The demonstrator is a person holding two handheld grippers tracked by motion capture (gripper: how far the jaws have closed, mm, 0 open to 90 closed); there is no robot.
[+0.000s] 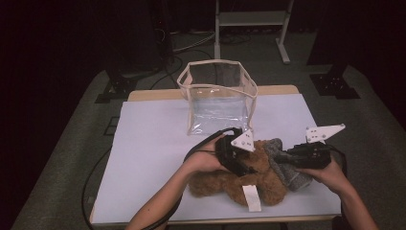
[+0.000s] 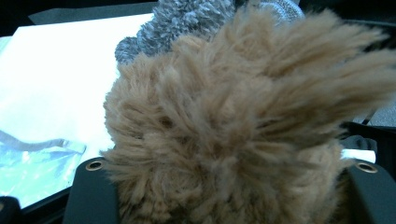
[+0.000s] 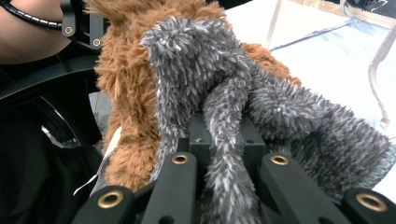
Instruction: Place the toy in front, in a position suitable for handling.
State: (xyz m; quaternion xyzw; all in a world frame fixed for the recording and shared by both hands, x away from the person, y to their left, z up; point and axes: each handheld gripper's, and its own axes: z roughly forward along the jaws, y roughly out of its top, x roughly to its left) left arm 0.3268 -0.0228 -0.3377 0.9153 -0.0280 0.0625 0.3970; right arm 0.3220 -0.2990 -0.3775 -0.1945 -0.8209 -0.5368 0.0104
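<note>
A brown plush toy (image 1: 215,183) lies near the front edge of the white mat (image 1: 153,143), with a white tag (image 1: 251,197) on its front. My left gripper (image 1: 246,167) is shut on its upper part, and in the left gripper view its brown fur (image 2: 233,130) fills the whole gap between the jaws. A grey plush toy (image 1: 289,175) leans against the brown one's right side. My right gripper (image 1: 283,157) is shut on a thin grey limb (image 3: 229,140) of it. In the right gripper view the brown toy (image 3: 126,93) sits behind the grey one.
A clear plastic bag (image 1: 218,96) with a beige-trimmed open top stands upright at the back middle of the mat. The mat covers a wooden table (image 1: 158,95). A metal stand (image 1: 251,19) and dark floor lie beyond the table.
</note>
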